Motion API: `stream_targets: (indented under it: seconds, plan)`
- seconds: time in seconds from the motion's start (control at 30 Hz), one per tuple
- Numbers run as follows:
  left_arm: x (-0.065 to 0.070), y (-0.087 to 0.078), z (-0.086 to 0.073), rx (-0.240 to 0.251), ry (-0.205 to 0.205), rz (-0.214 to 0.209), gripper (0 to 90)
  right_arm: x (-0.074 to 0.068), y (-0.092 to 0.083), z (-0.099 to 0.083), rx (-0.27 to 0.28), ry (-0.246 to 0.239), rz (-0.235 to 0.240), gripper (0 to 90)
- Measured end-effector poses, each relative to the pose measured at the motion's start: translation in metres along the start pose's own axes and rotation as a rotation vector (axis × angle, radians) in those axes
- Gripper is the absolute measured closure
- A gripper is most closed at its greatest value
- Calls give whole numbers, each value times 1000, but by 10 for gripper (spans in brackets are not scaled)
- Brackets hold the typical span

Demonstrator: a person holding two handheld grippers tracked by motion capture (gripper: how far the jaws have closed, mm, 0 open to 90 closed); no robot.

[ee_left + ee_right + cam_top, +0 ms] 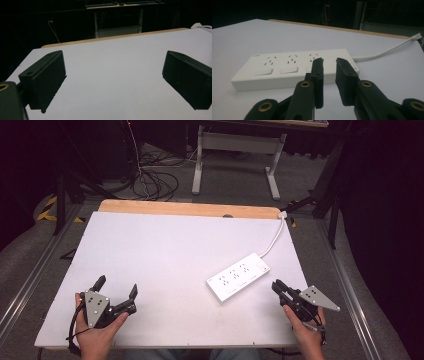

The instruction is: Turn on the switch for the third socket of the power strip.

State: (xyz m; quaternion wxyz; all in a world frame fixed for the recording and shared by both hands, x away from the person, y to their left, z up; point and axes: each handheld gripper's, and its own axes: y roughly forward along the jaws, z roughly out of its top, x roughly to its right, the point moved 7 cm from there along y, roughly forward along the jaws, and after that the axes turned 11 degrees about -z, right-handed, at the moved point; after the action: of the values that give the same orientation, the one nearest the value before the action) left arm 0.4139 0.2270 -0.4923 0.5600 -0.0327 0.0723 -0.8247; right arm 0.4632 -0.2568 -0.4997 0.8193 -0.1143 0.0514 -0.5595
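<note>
The person is resting both hands at the near edge of the worktop (pixel 150 250), nothing begun: left gripper (pixel 116 292) gaping wide and empty, right gripper (pixel 278 287) nearly closed, empty, pointing at the power strip (pixel 238 276) just beside it; reaching it looks next

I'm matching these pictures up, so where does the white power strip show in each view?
High view: power strip lies right of centre, ahead of the right gripper.
Left gripper view: not in it.
Right gripper view: strip at centre, just beyond the jaws.
Shared landmark: the table's wooden far edge.
</note>
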Motion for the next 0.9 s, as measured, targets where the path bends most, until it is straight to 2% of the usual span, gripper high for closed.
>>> stream_targets:
  seconds: [0.47, 0.67, 0.9]
  plan:
    - [0, 0, -1, -3, 7, 1, 57, 2, 3, 12, -1, -31, 24, 897]
    - [-1, 0, -2, -8, 11, 3, 57, 0, 5, 20, -18, -45, 51, 900]
    - [0, 0, -2, -11, 18, 1, 57, -4, 7, 22, -41, -66, 78, 900]
